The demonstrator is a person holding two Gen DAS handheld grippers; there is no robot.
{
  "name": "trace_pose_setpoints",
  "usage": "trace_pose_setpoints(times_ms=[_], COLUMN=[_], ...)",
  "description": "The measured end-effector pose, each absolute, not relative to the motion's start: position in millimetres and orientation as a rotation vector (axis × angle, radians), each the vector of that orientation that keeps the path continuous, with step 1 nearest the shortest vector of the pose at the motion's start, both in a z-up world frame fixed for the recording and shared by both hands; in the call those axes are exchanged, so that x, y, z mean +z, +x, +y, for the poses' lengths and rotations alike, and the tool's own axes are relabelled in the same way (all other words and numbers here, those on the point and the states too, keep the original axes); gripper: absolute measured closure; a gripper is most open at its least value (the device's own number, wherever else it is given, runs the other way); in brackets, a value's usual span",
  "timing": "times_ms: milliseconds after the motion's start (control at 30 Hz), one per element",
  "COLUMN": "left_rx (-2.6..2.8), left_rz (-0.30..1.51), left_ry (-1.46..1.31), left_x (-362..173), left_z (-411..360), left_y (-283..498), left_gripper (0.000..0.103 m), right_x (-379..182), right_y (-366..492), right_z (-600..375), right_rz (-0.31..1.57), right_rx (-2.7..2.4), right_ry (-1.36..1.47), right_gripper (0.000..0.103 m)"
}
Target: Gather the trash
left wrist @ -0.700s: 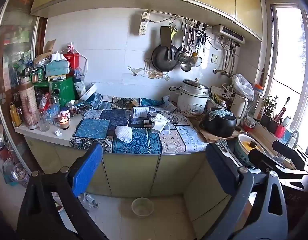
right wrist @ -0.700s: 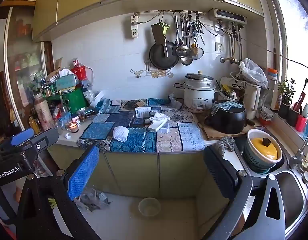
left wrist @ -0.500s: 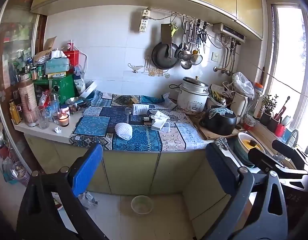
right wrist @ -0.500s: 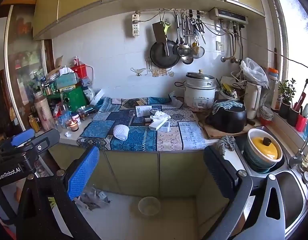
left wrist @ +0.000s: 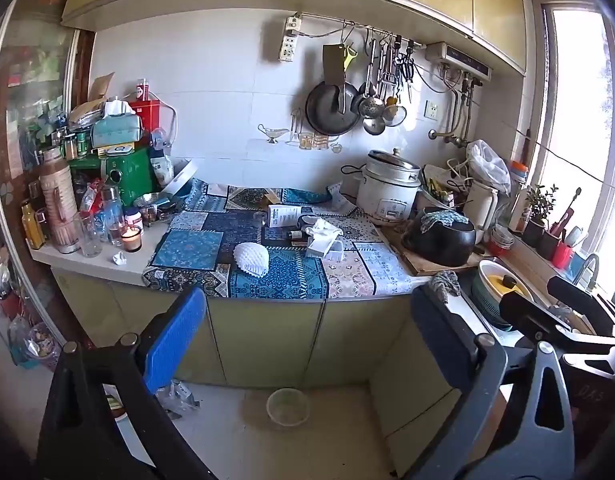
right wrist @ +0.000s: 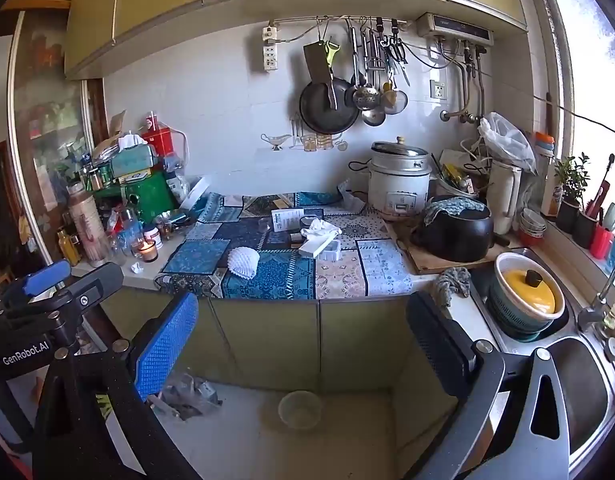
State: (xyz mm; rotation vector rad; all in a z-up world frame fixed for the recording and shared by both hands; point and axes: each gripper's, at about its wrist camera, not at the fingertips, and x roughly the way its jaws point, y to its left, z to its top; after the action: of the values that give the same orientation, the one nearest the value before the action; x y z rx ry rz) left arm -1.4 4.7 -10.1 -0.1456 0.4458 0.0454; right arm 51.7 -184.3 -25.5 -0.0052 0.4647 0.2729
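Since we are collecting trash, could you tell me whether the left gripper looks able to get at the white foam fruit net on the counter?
Probably yes. The foam net lies alone near the counter's front edge, nothing on or against it, and the left gripper is open and empty.

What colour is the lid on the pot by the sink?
Yellow lid with a black knob, clearest in the right wrist view.

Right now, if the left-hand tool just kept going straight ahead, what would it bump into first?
Probably the yellow-green cabinet doors under the patterned counter cloth; the left gripper is open and empty. Depth is hard to judge.
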Motion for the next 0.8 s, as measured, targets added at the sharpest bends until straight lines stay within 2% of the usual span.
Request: trace_pose_setpoints(times_ms=[800], left_rx=[0.046], left_rz=[0.44], left_ry=[-0.147], left_x=[-12], left_z=[8], left_y=[-10], left_gripper=[0.0], right_x=[-22], right_y=[46], right_z=[-190], right_rz=[0.452], right_rx=[0.27], right_ry=[0.006], right_gripper=[0.0])
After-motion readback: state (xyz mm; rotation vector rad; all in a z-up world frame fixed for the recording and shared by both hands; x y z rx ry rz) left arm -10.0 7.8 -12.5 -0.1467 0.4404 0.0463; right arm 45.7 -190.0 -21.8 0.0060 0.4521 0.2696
